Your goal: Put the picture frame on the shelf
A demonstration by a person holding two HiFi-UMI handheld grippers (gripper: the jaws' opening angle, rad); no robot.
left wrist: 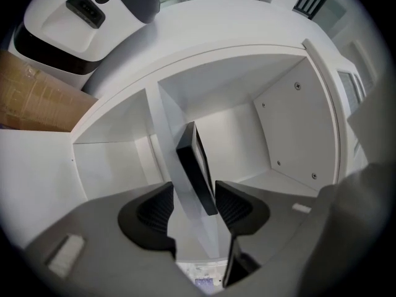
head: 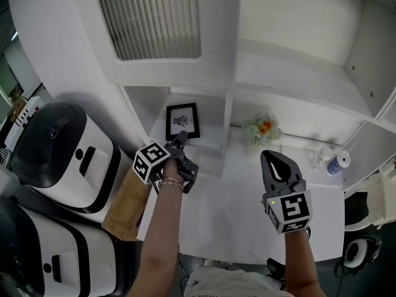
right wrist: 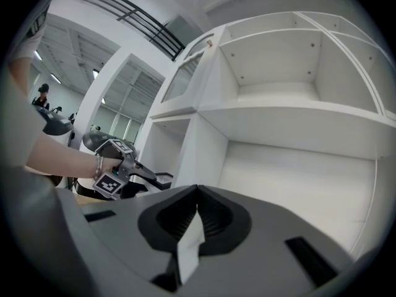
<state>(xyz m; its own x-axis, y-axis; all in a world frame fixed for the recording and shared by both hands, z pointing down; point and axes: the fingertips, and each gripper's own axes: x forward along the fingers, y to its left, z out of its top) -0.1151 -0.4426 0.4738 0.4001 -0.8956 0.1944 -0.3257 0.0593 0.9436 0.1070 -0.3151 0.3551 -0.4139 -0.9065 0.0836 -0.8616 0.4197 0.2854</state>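
The picture frame (head: 183, 121) stands upright inside a low compartment of the white shelf (head: 228, 110). The left gripper (head: 181, 140) is at the frame's lower edge. Its fingers (left wrist: 154, 212) are spread apart, and the frame appears edge-on in the gap between them. The right gripper (head: 272, 159) hangs over the white counter (head: 235, 209), well apart from the frame, with its fingers (right wrist: 213, 212) closed together on nothing.

1. picture frame (left wrist: 197, 169): edge-on in the left gripper view, face hidden.
2. its print (head: 180, 121): too small to tell in the head view.
3. lower white machine (head: 55, 255): cut off by the bottom edge.
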